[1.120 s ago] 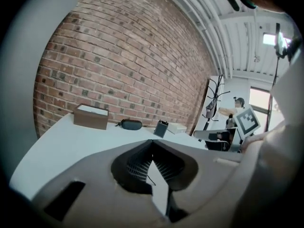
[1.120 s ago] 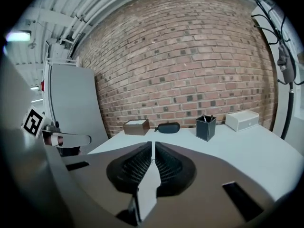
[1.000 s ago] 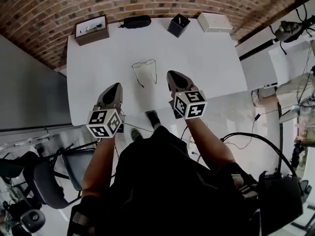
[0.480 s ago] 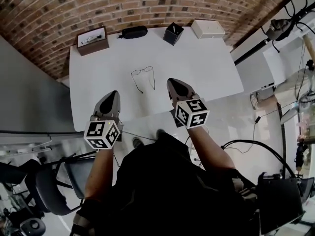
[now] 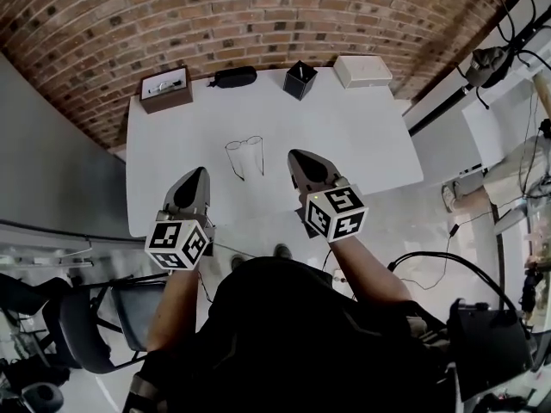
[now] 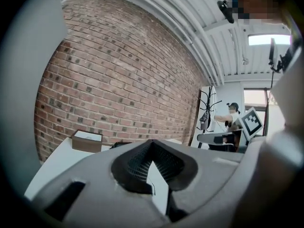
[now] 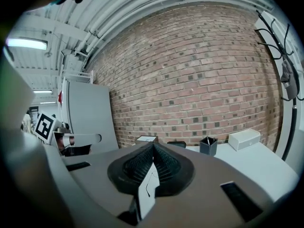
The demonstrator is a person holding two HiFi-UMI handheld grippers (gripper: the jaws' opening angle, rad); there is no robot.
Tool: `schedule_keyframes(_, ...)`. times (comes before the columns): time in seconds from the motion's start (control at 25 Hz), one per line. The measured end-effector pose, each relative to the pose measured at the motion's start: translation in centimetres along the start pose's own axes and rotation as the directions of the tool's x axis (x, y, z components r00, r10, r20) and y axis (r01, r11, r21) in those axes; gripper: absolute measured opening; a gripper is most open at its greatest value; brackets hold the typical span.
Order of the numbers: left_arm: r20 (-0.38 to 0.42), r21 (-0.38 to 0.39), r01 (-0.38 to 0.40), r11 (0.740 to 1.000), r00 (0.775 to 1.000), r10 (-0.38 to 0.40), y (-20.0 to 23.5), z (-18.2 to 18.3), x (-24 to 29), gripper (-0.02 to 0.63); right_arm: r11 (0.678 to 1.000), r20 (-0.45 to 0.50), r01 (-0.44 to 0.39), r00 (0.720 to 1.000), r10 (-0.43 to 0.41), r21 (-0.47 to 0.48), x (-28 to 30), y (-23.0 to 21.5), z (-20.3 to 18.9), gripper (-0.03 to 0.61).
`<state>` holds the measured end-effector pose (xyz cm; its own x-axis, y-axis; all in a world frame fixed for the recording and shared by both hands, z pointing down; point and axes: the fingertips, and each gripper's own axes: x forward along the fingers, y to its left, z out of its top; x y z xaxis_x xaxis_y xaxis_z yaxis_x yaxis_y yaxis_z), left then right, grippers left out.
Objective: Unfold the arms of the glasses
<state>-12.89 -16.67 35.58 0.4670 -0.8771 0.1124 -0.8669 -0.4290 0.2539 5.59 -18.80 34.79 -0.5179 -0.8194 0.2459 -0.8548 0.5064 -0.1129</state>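
The left gripper point(image 5: 199, 175) and right gripper point(image 5: 294, 156) are held over the near edge of the white worktop point(image 5: 362, 136), their ribbed fingers point(image 7: 135, 167) closed on nothing. The glasses point(image 5: 244, 153) lie between and just beyond them, neither gripper plainly nearer. The frame is thin wire, lenses wallward, arms stretched back and seemingly already unfolded.

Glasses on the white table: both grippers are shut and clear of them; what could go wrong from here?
1. The glasses lie loose on the table just ahead of the left gripper and right gripper; a low forward move could shove or flip them.
2. Both jaw pairs are shut and empty; a regrasp needs opening first, and a hard pinch could bend the thin frame.
3. The arms look spread, but the head view is too small to confirm it.
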Motion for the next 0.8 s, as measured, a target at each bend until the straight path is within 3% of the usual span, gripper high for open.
schedule_keyframes(0.28,0.026,-0.002,-0.04,0.999,0.999,0.04,-1.8,1.3,-0.4,0.009,0.997,0.038,-0.021,0.999,0.024,-0.068,-1.4,-0.1,1.8,0.009)
schedule_keyframes(0.8,0.037,0.069,-0.124,0.99,0.992,0.121,-2.0,1.9,-1.8,0.009,0.997,0.042,-0.039,0.998,0.042,-0.069,-1.8,-0.6,1.6,0.008)
